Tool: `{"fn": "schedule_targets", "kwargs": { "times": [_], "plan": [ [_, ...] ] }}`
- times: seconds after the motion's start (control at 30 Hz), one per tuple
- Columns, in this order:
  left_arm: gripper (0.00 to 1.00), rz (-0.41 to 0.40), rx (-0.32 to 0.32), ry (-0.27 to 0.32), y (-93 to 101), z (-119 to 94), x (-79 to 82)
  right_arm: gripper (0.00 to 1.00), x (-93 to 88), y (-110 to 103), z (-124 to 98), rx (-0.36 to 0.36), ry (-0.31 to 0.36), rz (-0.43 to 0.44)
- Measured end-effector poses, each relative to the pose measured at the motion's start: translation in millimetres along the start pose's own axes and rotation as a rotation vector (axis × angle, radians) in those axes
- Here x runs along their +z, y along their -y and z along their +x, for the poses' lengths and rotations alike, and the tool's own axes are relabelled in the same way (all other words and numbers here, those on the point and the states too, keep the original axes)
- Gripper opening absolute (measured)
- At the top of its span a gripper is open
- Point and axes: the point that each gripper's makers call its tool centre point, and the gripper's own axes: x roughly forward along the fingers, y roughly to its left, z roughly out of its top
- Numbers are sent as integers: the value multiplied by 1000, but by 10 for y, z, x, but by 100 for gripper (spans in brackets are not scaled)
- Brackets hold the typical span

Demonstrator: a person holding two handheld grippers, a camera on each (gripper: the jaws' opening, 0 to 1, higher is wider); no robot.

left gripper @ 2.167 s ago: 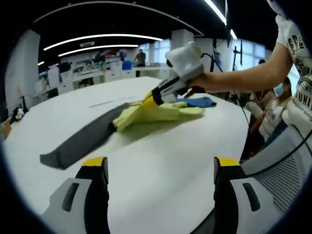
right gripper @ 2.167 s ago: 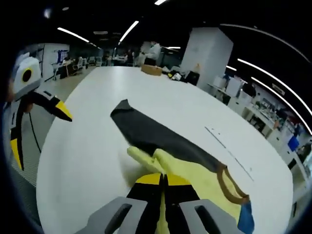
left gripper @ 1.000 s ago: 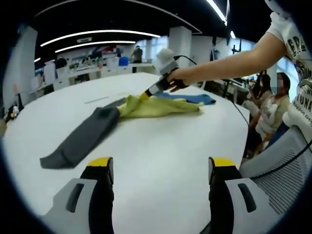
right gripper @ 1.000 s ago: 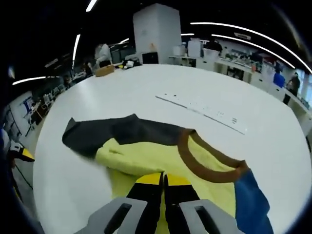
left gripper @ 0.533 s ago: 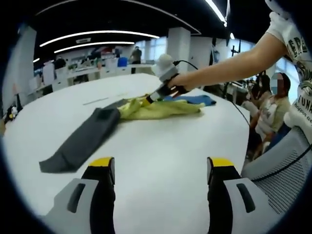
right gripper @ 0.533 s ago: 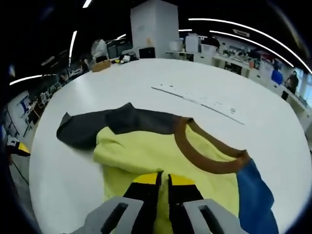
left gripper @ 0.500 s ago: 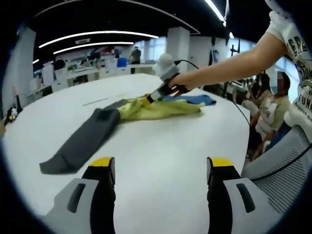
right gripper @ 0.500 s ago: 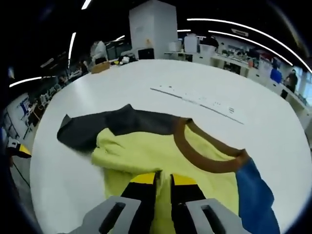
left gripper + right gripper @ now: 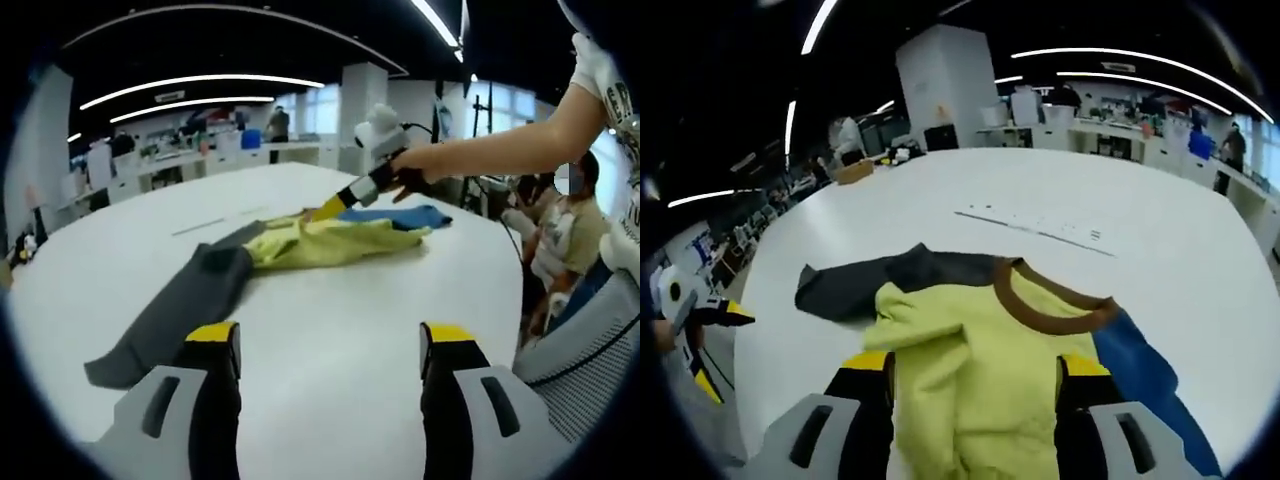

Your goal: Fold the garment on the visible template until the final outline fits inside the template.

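Right gripper [image 9: 975, 385] — shut on the yellow body a moment ago, now spread and lifted clear; garment [image 9: 300, 245] lies rumpled on the white surface [image 9: 330, 320], grey sleeve trailing. Left gripper [image 9: 328, 345] — agape, idle, well short of the cloth. Step advice: flatten the body before refolding.

The garment [image 9: 970, 370] is showing as soft matt cloth, wrinkling loosely, its brown collar looking ribbed, though blur hides the weave. The table [image 9: 330, 300] is appearing smooth and faintly glossy, probably laminate.
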Motion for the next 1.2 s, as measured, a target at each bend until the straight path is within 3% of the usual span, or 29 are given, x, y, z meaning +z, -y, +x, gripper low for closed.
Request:
{"fn": "schedule_targets", "kwargs": {
  "times": [0.23, 0.57, 0.9, 1.2],
  "plan": [
    [67, 10, -4, 14, -57, 120, 73, 71, -157, 27, -307, 3, -1, 3],
    [56, 26, 0, 10, -163, 303, 118, 71, -448, 72, -732, 14, -8, -7],
    [45, 46, 11, 13, -208, 592, 231, 70, -785, 128, -1048, 3, -27, 8],
    [35, 85, 31, -2, -250, 864, 304, 66, -970, 164, -1230, -15, -26, 4]
  ]
}}
